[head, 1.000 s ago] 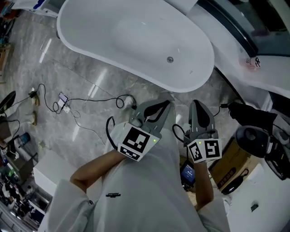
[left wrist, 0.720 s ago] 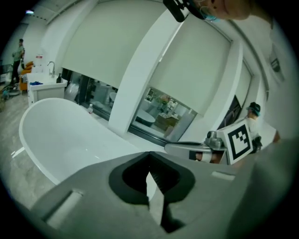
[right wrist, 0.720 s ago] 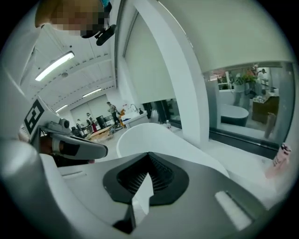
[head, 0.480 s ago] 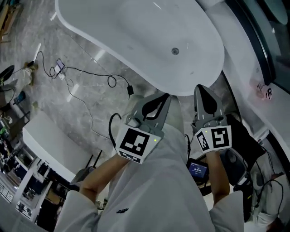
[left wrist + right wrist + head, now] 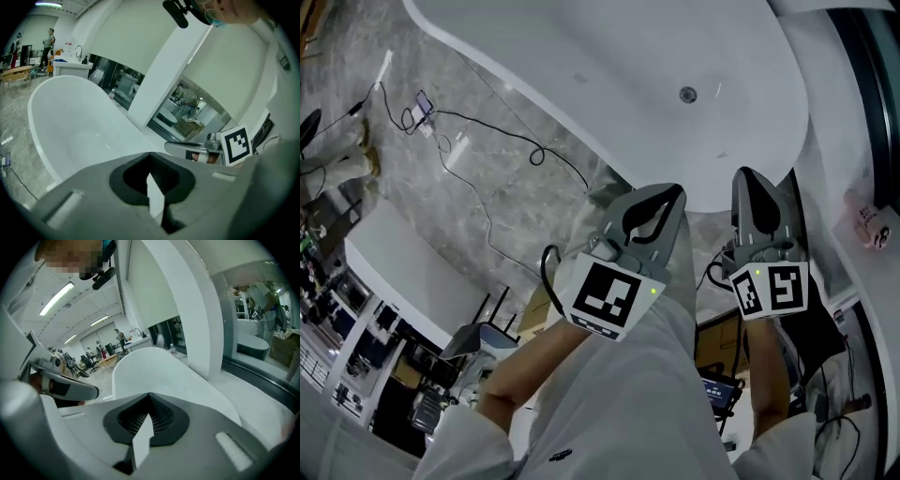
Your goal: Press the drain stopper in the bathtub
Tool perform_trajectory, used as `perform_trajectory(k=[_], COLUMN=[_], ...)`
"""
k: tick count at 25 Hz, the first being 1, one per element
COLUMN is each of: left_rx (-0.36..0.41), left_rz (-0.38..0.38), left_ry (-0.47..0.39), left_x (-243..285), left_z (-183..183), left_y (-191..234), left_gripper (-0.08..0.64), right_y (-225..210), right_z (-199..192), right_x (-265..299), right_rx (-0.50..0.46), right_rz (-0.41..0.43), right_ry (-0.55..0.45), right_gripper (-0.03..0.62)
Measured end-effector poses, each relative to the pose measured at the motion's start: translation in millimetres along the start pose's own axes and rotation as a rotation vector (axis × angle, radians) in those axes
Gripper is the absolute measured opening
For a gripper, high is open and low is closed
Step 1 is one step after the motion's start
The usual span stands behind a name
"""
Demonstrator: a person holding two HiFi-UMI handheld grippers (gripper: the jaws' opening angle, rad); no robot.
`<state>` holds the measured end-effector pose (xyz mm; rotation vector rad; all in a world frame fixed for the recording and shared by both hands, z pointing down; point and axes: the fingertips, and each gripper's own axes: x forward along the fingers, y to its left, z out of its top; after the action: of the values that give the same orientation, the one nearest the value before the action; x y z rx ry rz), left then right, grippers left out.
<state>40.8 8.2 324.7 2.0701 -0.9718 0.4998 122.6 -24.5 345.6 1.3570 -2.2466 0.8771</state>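
A white oval bathtub fills the top of the head view, and its small round metal drain stopper sits on the tub floor near the right end. Both grippers are held in front of the person's body, outside the tub's near rim. My left gripper is shut with nothing in it, its tips over the rim's edge. My right gripper is also shut and empty, just right of it. The left gripper view shows the tub beyond the closed tips. In the right gripper view the tub lies ahead of the closed tips; the stopper is hidden in both.
A black cable and a small device lie on the grey marble floor left of the tub. A white cabinet stands at lower left. A raised white ledge with a pink item borders the right.
The person has moved nearer the tub's right end. The tub and drain now sit higher and further right in view. Both grippers stay shut and have shifted right.
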Motion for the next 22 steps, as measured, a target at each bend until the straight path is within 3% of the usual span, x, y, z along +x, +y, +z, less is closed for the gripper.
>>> perform_trajectory(k=[5, 14, 22], left_rx=[-0.022, -0.115, -0.158], left_rz=[-0.023, 0.018, 0.02], left_ry=[0.032, 0.067, 0.104], left_x=[52.9, 119.8, 173.1], left_z=[-30.0, -83.4, -119.1], left_y=[32.0, 100.0, 133.6], left_gripper=[0.005, 0.004, 0.004], right_y=[-27.3, -56.7, -87.6], right_z=[-31.9, -107.6, -156.6], right_x=[44.7, 125.4, 177.4], right_rx=[0.002, 0.031, 0.051], right_rz=[-0.012, -0.024, -0.053], right_ry=[0.023, 0.098, 0.145], right_gripper=[0.003, 0.003, 0.003])
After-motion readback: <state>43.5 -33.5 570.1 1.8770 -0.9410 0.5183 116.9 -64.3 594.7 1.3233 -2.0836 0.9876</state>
